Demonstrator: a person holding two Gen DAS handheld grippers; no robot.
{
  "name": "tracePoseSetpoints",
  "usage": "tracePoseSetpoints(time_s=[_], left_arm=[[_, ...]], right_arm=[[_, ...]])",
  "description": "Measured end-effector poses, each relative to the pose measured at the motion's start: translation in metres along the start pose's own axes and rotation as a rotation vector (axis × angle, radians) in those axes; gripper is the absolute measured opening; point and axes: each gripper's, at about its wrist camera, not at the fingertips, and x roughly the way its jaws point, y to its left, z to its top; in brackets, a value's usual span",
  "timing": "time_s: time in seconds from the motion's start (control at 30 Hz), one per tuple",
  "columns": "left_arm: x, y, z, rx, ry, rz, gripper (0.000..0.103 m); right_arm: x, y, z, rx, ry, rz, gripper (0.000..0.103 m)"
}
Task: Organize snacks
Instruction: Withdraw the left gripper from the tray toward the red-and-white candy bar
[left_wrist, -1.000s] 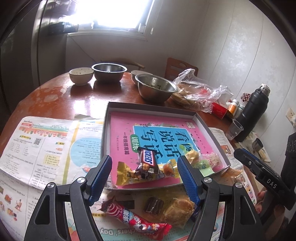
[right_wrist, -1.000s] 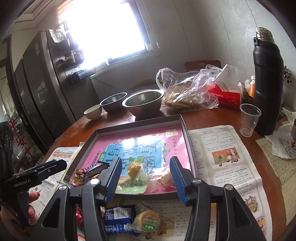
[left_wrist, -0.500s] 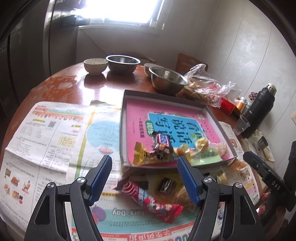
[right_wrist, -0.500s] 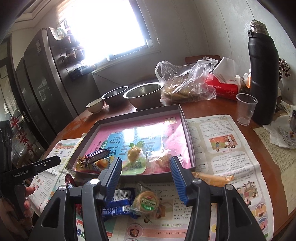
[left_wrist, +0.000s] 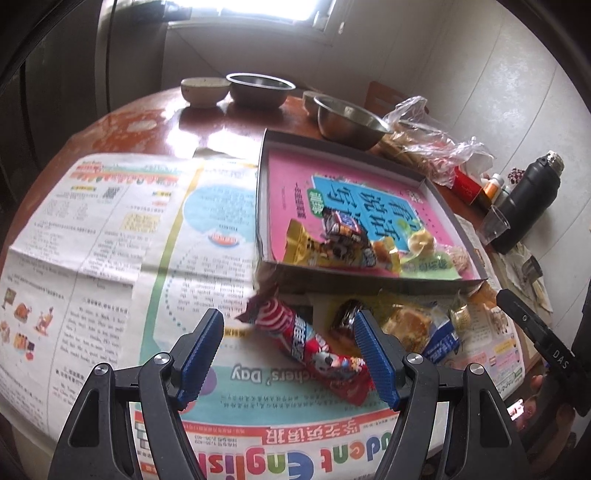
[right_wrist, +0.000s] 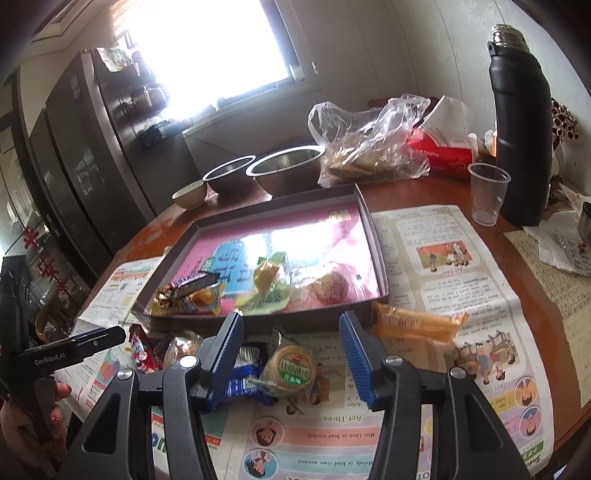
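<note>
A shallow grey box tray (left_wrist: 343, 146) (right_wrist: 376, 240) with a pink book inside holds a Snickers bar (left_wrist: 343, 230) (right_wrist: 194, 284), a yellow-wrapped candy (right_wrist: 266, 273) and a round cake (right_wrist: 330, 286). On the newspaper in front lie a red snack packet (left_wrist: 314, 350), a dark chocolate (left_wrist: 345, 314), a blue packet (right_wrist: 245, 380), a round green-label cake (right_wrist: 290, 369) and an orange bar (right_wrist: 417, 325). My left gripper (left_wrist: 290, 354) is open, empty, above the red packet. My right gripper (right_wrist: 291, 356) is open, empty, above the green-label cake.
Steel bowls (right_wrist: 286, 168) and a ceramic bowl (left_wrist: 205, 88) stand at the back of the round wooden table (left_wrist: 147, 122). A plastic bag of food (right_wrist: 369, 140), a red tissue box (right_wrist: 443, 155), a plastic cup (right_wrist: 487, 194) and a black flask (right_wrist: 521, 122) stand on the right.
Both grippers have drawn back from the tray toward the near table edge. More of the loose snacks on the newspaper now shows. Both stay open.
</note>
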Motion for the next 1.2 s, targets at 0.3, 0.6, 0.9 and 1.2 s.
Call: tracePoseSetpoints(time_s=[0.3,0.6,0.9,1.2], left_arm=[[0.01,-0.001,-0.011,-0.015,0.047,-0.013,0.075],[0.015,-0.006,-0.02,-0.016,0.073,-0.024,0.075],[0.024,-0.01,-0.022,-0.032,0.075,0.013,0.075],[0.026,0.0,-0.018,-0.032,0.059,0.068,0.075]], right_arm=[[0.002,0.001,-0.008,-0.002,0.021,0.0,0.054],[0.002,0.008,-0.013,-0.022,0.033,0.01,0.054],[0.013,0.008,-0.019,-0.011,0.068,-0.007,0.054],[0.036,0.007,-0.03,-0.011,0.13,-0.041,0.054]])
